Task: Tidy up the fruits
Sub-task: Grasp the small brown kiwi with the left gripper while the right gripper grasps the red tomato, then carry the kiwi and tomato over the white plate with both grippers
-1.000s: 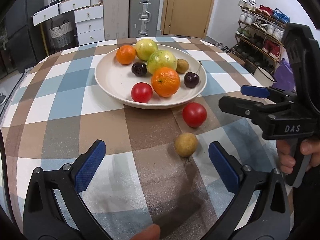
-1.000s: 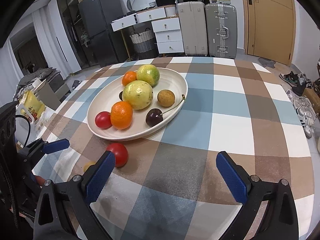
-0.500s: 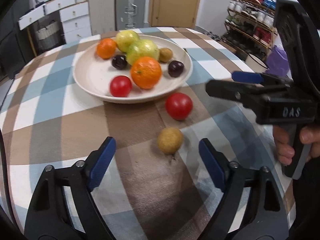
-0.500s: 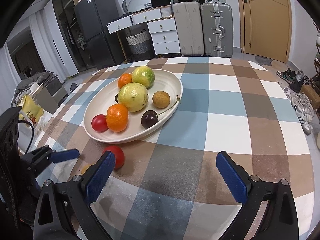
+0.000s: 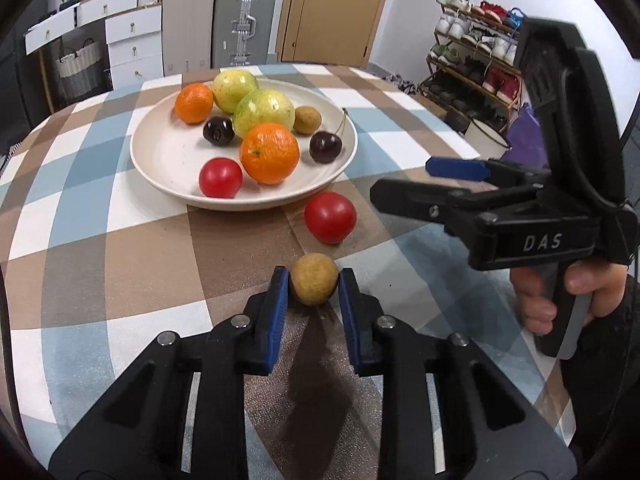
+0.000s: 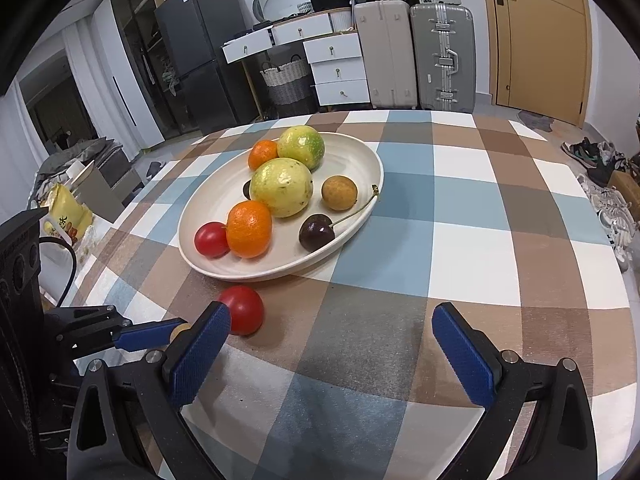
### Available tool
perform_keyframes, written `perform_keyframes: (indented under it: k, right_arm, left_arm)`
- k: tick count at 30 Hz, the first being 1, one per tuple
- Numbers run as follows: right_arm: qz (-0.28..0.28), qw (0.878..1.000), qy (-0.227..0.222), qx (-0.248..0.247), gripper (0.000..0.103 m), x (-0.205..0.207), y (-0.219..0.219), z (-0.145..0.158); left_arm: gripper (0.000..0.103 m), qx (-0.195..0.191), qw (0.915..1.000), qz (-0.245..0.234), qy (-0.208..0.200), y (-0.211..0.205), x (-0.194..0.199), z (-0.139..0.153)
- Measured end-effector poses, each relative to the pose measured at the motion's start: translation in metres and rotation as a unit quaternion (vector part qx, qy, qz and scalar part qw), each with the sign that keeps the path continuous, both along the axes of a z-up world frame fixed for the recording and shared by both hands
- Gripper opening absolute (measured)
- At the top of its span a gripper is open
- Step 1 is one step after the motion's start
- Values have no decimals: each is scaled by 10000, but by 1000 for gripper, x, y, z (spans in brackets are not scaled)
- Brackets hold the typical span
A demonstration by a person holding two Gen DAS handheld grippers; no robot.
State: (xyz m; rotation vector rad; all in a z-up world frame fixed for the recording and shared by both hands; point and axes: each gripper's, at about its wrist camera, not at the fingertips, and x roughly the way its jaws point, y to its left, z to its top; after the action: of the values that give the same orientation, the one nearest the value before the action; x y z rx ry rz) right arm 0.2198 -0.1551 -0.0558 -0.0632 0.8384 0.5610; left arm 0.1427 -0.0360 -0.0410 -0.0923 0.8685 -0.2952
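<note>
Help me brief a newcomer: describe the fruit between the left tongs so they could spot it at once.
Start at the cream plate of fruit on the checked tablecloth. In front of it, off the plate, lies a red tomato; nearer still is the small tan longan, pinched between the left tongs. It is the only dull brownish fruit off the plate.

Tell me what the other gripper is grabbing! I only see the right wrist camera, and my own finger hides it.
Observer: The left gripper has its fingers shut on a small brown fruit.
Operator: Is that dark thing behind the yellow fruit another cherry?
Observer: Yes. The left wrist view shows the second cherry whole, lying on the plate.
</note>
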Motion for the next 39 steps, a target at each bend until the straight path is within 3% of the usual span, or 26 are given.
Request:
perform_keyframes:
  k: [14, 21, 27, 35, 39]
  right_arm:
    - [537, 9984, 94, -171, 101, -5, 38, -7]
    - [855, 9950, 26, -509, 76, -12, 58, -14]
    - [927, 9943, -24, -536, 65, -14, 61, -13]
    - [899, 9948, 6, -485, 32, -13, 59, -13]
    - [893, 9947, -42, -509, 31, -14, 58, -12]
  left_arm:
    - [23, -210, 9965, 758, -281, 40, -8, 12]
    - [23, -263, 9946, 932, -370, 49, -9, 16]
    - [23, -312, 9943, 974, -292, 52, -6, 12]
    - [23, -331, 9936, 1030, -332, 53, -6, 12]
    - [23, -326, 9935, 1050, -301, 54, -5, 10]
